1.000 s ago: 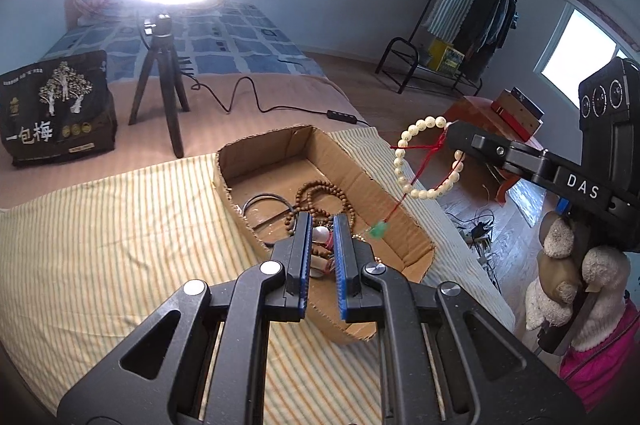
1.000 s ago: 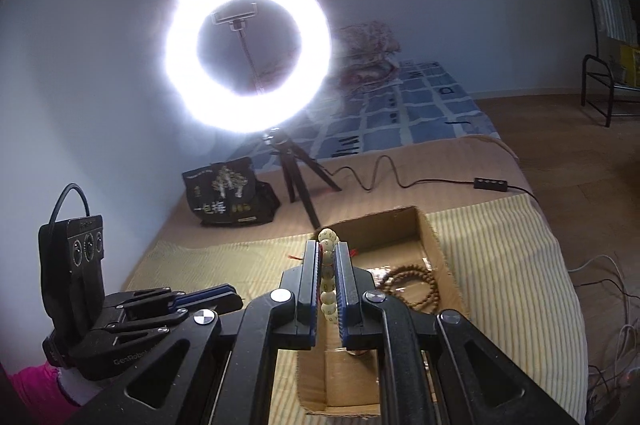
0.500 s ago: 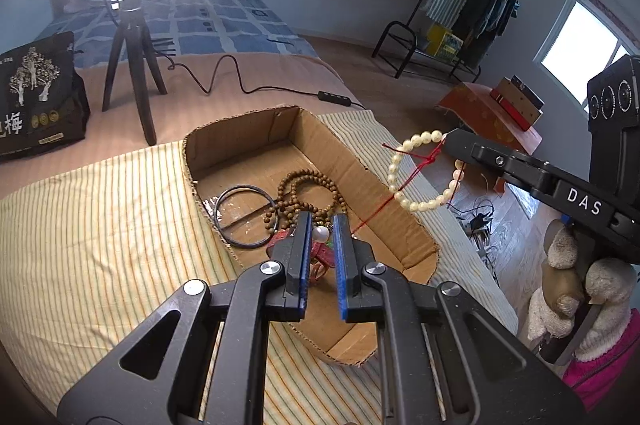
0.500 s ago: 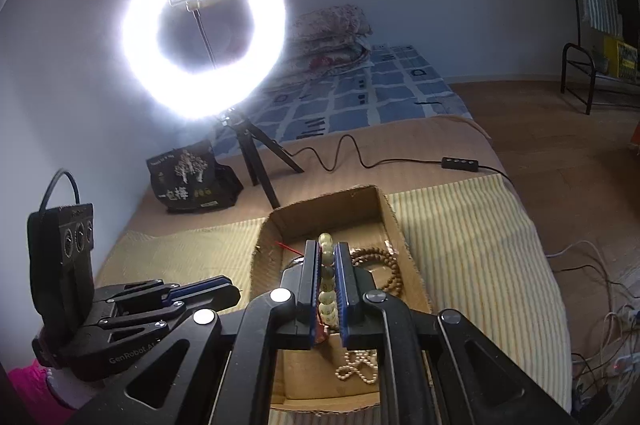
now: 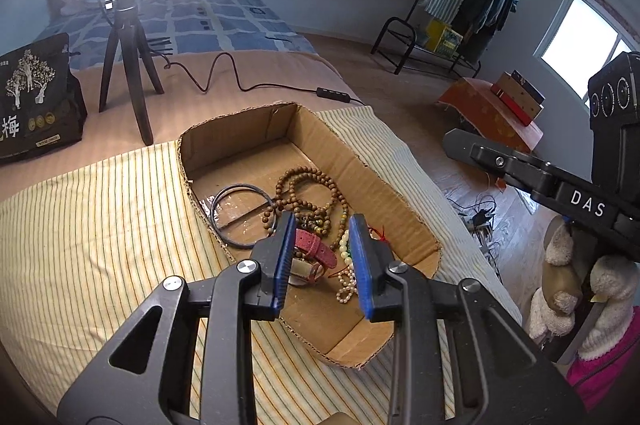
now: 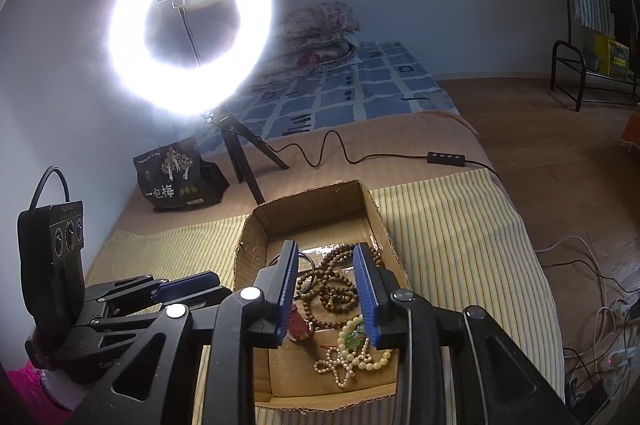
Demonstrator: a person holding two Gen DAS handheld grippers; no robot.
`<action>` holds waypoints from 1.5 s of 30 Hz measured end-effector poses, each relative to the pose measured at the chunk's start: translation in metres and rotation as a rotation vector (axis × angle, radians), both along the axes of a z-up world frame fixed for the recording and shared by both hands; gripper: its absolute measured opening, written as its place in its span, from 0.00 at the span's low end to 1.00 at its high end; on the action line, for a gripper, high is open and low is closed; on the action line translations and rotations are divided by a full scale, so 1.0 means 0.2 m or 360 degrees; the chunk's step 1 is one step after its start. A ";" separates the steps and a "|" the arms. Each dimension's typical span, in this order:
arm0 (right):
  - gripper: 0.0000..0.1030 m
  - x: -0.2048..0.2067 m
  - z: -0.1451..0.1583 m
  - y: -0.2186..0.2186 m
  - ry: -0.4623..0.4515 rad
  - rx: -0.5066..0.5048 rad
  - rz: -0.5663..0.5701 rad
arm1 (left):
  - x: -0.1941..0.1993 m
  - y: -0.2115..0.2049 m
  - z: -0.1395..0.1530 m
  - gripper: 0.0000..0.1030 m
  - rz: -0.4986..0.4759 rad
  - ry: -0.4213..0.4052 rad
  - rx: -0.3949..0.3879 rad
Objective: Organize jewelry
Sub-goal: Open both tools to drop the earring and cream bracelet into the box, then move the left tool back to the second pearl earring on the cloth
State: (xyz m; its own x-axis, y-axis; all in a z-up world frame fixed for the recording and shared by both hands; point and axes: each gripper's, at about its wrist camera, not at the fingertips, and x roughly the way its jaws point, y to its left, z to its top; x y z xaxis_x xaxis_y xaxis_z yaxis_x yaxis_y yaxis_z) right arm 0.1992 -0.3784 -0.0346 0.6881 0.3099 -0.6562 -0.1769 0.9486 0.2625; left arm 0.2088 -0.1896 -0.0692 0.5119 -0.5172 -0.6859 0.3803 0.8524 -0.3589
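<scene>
A shallow cardboard box (image 5: 332, 145) (image 6: 248, 237) lies on the striped cloth. In it are a brown bead strand (image 5: 308, 193) (image 6: 336, 285), a dark bangle (image 5: 240, 215), a red-strapped watch (image 5: 310, 245), a small pearl chain (image 5: 346, 285) and the cream bead bracelet with red cord and green charm (image 6: 360, 349). My left gripper (image 5: 322, 257) is open and empty above the watch. My right gripper (image 6: 326, 295) is open and empty above the box; the cream bracelet lies just below its right finger. The right gripper's body (image 5: 560, 185) shows in the left wrist view.
A ring light on a tripod (image 6: 188, 41) stands behind the box, its cable and switch (image 6: 446, 158) trailing right. A black printed bag (image 5: 36, 97) sits at the back left. A clothes rack (image 5: 460, 5), floor cables (image 6: 600, 305) and plush toys (image 5: 580, 285) lie off the bed's right edge.
The right gripper opened and the cream bracelet dropped into the box. The left gripper also opened. Both moved closer over the box.
</scene>
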 end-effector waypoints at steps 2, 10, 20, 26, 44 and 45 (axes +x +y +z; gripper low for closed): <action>0.32 0.00 0.00 0.01 -0.0002 -0.0006 0.0001 | -0.01 0.01 0.01 0.26 0.0010 -0.0010 0.0014; 0.45 -0.02 0.02 0.04 -0.0011 -0.0043 0.0014 | -0.03 0.07 0.03 0.26 0.0041 -0.0029 0.0035; 0.80 -0.06 0.05 0.10 -0.0035 -0.0121 0.0002 | -0.08 0.16 0.05 0.26 0.0053 -0.0063 0.0111; 0.88 -0.09 0.04 0.14 -0.0023 -0.0202 0.0012 | -0.12 0.26 0.03 0.41 0.0066 -0.0067 0.0166; 0.99 -0.19 0.04 0.32 -0.0025 -0.0298 0.0044 | -0.21 0.66 -0.21 0.41 0.0191 0.0101 0.0288; 0.99 -0.20 0.05 0.33 -0.0024 -0.0302 0.0045 | -0.21 0.67 -0.23 0.41 0.0192 0.0117 0.0287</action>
State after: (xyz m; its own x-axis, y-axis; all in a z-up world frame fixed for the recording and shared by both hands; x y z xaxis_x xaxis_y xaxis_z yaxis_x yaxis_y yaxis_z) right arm 0.1590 -0.3128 -0.0255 0.6909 0.2011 -0.6945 -0.2067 0.9754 0.0768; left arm 0.1665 -0.0555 -0.1160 0.5078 -0.3211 -0.7994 0.2504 0.9429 -0.2197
